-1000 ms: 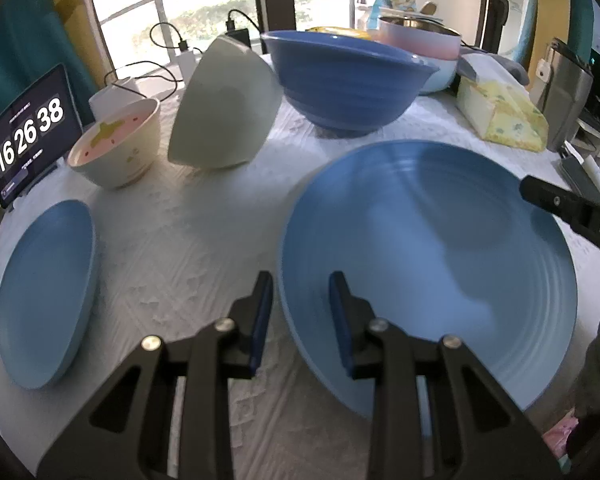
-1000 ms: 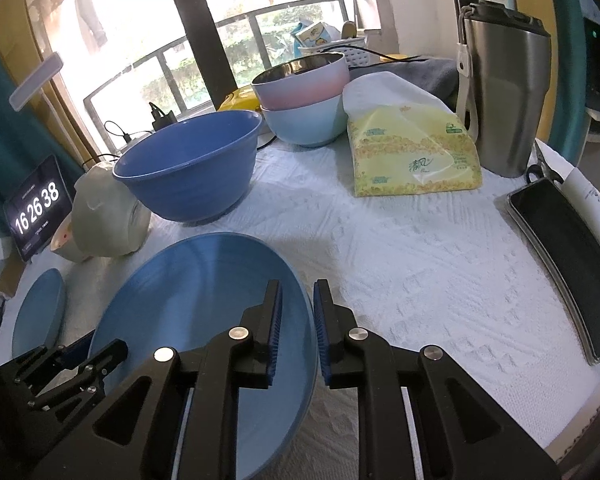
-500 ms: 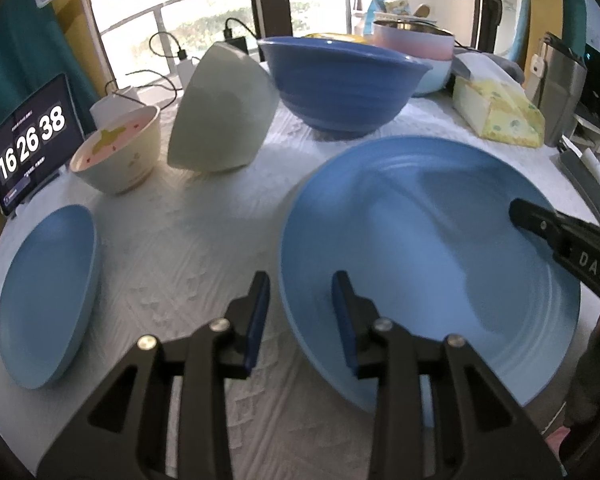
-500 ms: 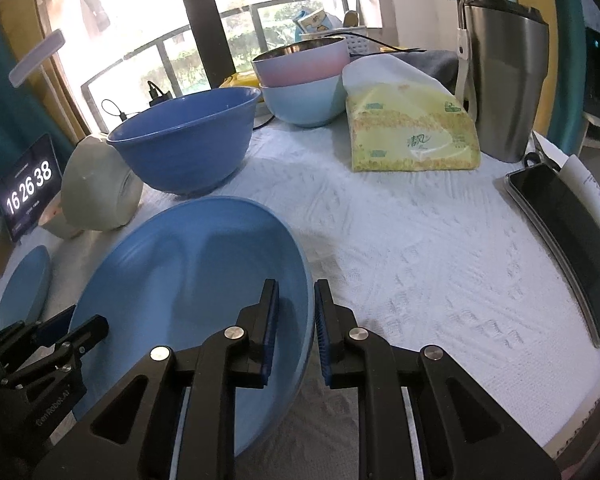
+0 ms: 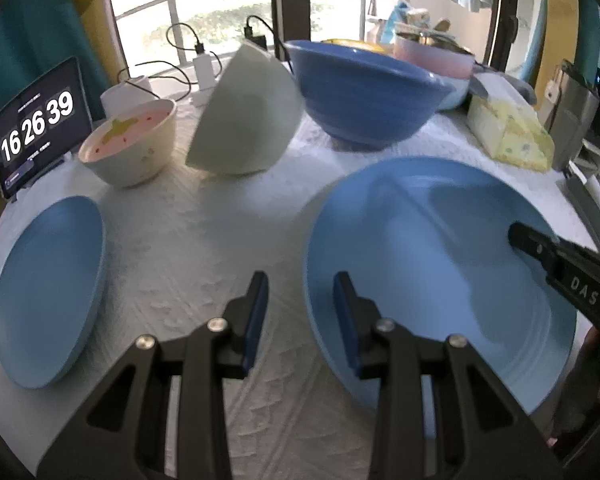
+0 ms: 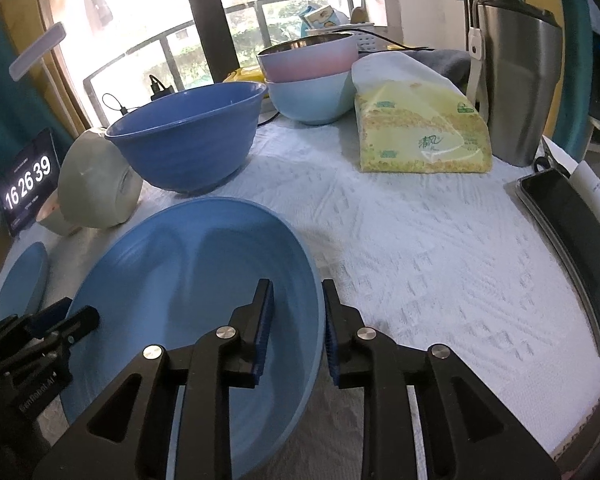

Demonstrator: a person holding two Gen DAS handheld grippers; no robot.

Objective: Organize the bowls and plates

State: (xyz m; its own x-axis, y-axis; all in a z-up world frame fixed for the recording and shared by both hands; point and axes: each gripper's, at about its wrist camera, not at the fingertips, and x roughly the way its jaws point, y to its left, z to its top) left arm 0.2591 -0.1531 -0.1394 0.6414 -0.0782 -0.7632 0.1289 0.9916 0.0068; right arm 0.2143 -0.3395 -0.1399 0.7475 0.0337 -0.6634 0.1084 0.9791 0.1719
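Observation:
A large blue plate (image 5: 432,248) lies on the white cloth; it also shows in the right wrist view (image 6: 188,280). My left gripper (image 5: 300,292) is open, its jaws on either side of the plate's left rim. My right gripper (image 6: 296,304) is open, its jaws on either side of the plate's right rim. A small blue plate (image 5: 48,288) lies at the left. A dark blue bowl (image 5: 364,92), a tipped white bowl (image 5: 244,116) and a cream bowl with pink inside (image 5: 130,144) stand behind.
A pink bowl stacked in a light blue bowl (image 6: 310,80) stands at the back. A tissue pack (image 6: 420,136), a steel flask (image 6: 516,76) and a dark tablet (image 6: 572,248) are at the right. A clock tablet (image 5: 36,128) stands at far left.
The right gripper's jaws have opened wider around the large plate's rim. The left gripper's jaws have also spread a little. The plate has shifted slightly.

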